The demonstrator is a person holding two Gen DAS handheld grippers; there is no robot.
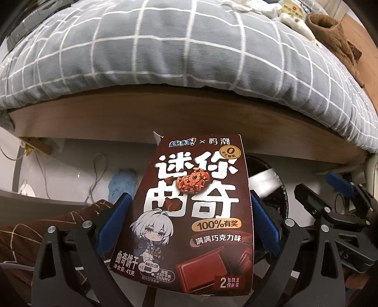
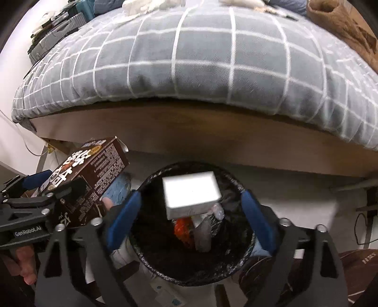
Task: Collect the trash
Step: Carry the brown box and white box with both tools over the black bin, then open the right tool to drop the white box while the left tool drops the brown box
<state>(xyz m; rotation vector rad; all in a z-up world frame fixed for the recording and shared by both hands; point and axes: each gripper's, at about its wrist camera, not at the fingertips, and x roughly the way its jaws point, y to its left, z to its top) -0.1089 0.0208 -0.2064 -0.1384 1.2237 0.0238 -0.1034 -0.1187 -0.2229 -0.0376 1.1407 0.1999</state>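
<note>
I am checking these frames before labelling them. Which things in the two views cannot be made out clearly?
- White box, right wrist view: blurred and overexposed; any print is unreadable, and whether it is falling or resting is unclear.
- Trash bin, left wrist view: mostly hidden behind the cookie box.
- Items at the far end of the bed, left wrist view: too small and cut off by the top edge.

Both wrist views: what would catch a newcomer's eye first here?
The brown cookie box, clamped in the left gripper, fills the left wrist view. In the right wrist view a white box shows blurred between the fingers of the open right gripper, above the black-lined trash bin. Behind both lies the grey checked quilt on the bed.
</note>
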